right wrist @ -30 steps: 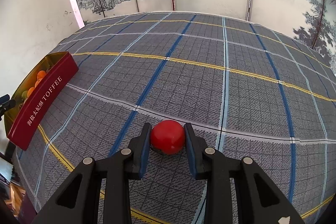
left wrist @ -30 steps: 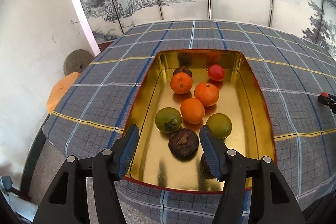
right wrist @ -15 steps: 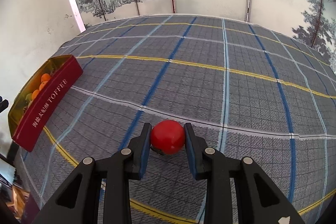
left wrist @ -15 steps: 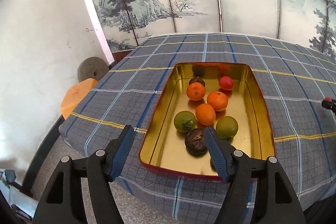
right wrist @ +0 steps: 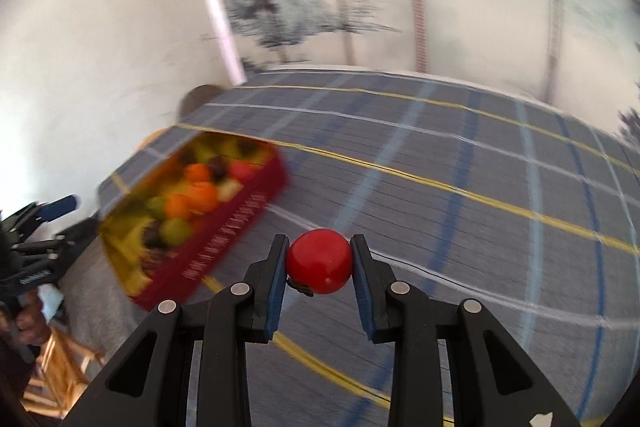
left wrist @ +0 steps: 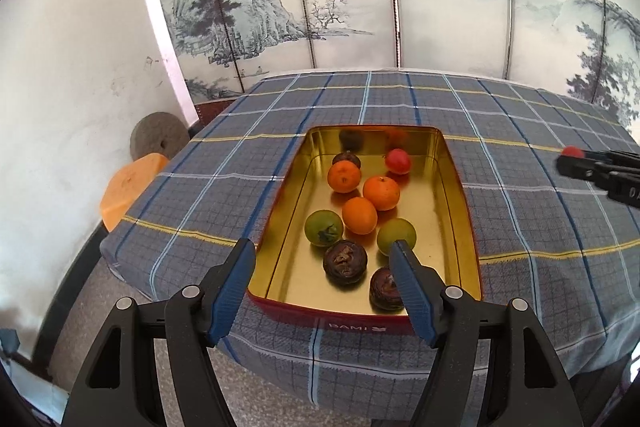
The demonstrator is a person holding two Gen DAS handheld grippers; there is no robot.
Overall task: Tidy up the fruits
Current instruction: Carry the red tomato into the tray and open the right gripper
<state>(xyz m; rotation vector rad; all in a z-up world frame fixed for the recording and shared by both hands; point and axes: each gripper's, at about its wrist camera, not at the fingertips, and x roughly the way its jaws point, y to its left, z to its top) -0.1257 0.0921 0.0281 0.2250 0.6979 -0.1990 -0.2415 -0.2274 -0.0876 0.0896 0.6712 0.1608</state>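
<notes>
Right tongs [right wrist: 320,265]: clenched on a red fruit [right wrist: 320,261], pads bearing on its two opposite sides at about the widest part, fruit clear of the cloth. Left tongs [left wrist: 322,269]: released, nothing between the pads, held above the near end of the tin [left wrist: 460,183].

Handling, as judged: fruit is small, round, glossy, so probably light but slippery and liable to roll or squirt out if pinched off-centre. Skin looks thin; a hard squeeze could bruise or split it. The present hold across the middle seems the right one. A dark stem bit shows at its underside.

Surroundings: the tin, gold inside and red outside, sits on the plaid-covered worktop [left wrist: 520,227] near its left edge. It already holds three oranges [left wrist: 382,192], two green fruits [left wrist: 323,227], another red one [left wrist: 398,161] and several dark wrinkled fruits [left wrist: 345,263].

In the way: free floor inside the tin lies mostly along its sides and near end; the tin's raised wall must be cleared, and the left tongs hover over the near end.
</notes>
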